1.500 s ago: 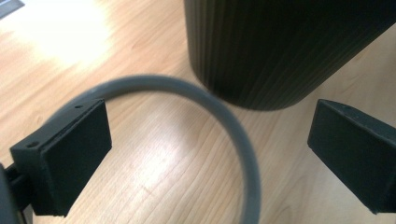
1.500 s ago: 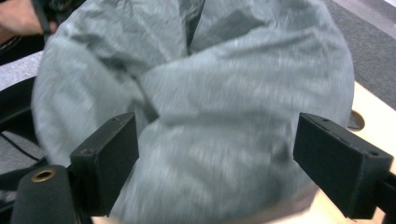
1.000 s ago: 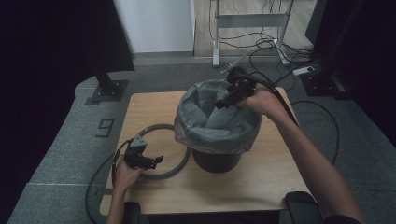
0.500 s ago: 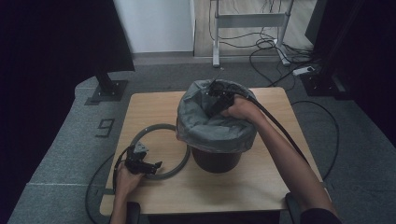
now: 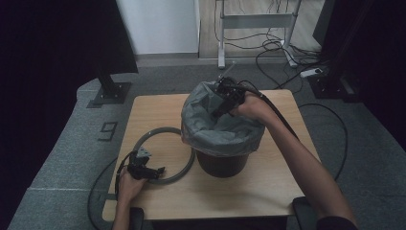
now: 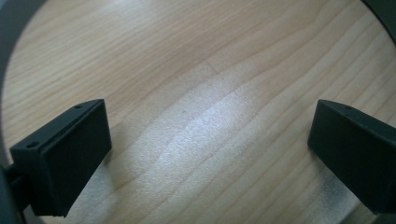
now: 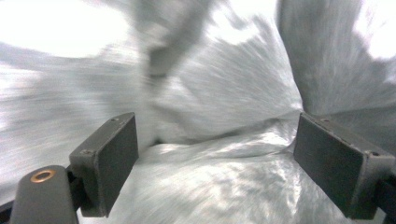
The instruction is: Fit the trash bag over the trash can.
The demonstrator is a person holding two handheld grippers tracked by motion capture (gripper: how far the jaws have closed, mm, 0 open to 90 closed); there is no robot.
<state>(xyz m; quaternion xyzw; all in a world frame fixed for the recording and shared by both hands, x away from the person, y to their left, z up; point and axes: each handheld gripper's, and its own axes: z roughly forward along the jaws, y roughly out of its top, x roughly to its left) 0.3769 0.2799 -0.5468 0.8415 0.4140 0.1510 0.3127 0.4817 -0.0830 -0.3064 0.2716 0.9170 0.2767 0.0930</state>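
Grey bin liner (image 5: 218, 132) drapes over the rim of a dark bin (image 5: 221, 163) standing on the bench (image 5: 158, 112), its film bunched inside the mouth. The right gripper (image 5: 221, 106) dips into the liner from the far side; its fingers (image 7: 105, 161) have just been closing a little but stand wide, with crumpled film between them and not pinched. The left gripper (image 5: 155, 170) rests low on the bench inside a grey ring (image 5: 184, 165) beside the bin, fingers (image 6: 70, 158) open over bare wood. Judging by this, the liner is being seated in the bin; next, the right fingers need to press or pinch the loose film downward.
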